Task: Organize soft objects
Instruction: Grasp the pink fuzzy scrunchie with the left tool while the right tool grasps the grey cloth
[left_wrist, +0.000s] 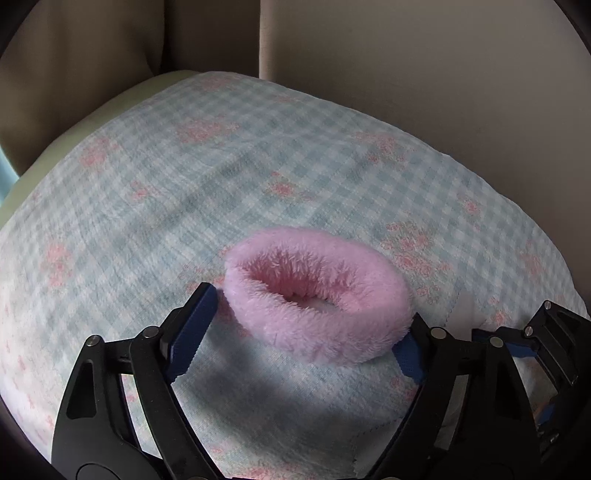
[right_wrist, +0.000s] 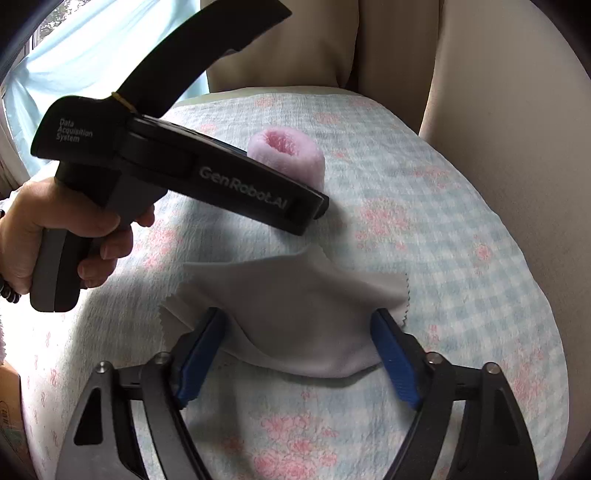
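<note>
A fluffy pink ring-shaped band (left_wrist: 317, 295) lies on the checked blue cloth with pink flowers (left_wrist: 184, 184). My left gripper (left_wrist: 314, 317) is open, its blue-padded fingers on either side of the band, which sits between the tips. In the right wrist view the band (right_wrist: 291, 155) shows behind the left gripper's black body (right_wrist: 207, 173). A thin grey cloth (right_wrist: 295, 306) lies crumpled on the checked cloth. My right gripper (right_wrist: 301, 332) is open, its fingers straddling the grey cloth's near part.
Beige sofa cushions (left_wrist: 424, 74) rise behind the covered seat. A pale blue curtain (right_wrist: 92, 51) hangs at the far left. The right gripper's fingers (left_wrist: 546, 339) show at the left wrist view's right edge.
</note>
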